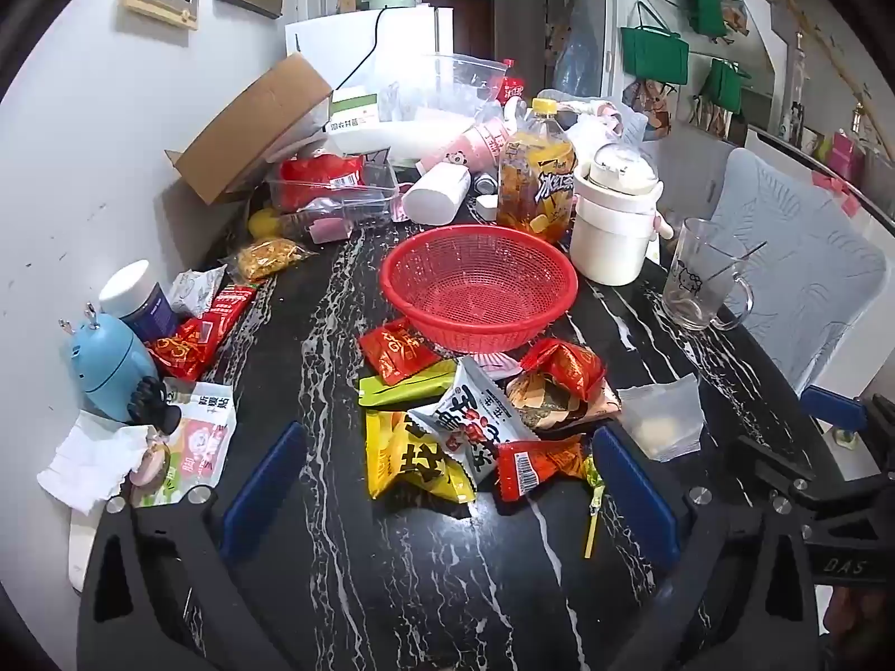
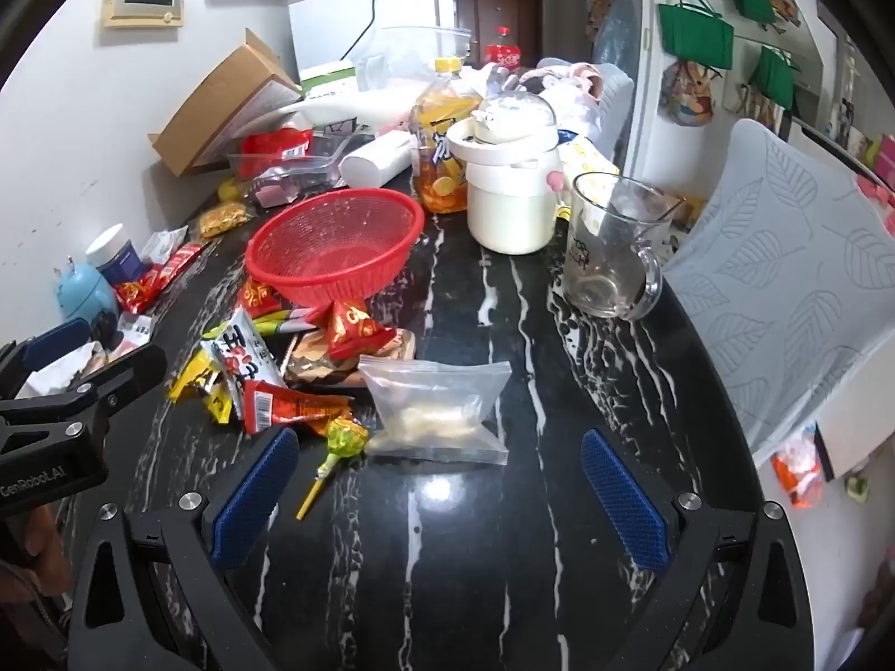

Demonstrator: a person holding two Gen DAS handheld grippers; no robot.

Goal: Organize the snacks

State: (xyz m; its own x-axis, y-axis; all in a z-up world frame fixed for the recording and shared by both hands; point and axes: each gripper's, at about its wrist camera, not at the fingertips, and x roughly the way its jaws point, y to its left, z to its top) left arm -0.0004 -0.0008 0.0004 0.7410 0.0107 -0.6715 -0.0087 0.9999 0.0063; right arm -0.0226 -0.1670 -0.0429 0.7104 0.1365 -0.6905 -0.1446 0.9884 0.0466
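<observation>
A red mesh basket stands empty in the middle of the black marble table. A heap of snack packets lies in front of it: a yellow packet, a white packet, red packets, a green lollipop. A clear zip bag lies to the right of the heap. My left gripper is open, just short of the heap. My right gripper is open before the zip bag, holding nothing.
Behind the basket stand an iced-tea bottle, a white lidded pot and a glass mug. A blue gadget, a jar and more packets line the left wall. A grey chair back stands right.
</observation>
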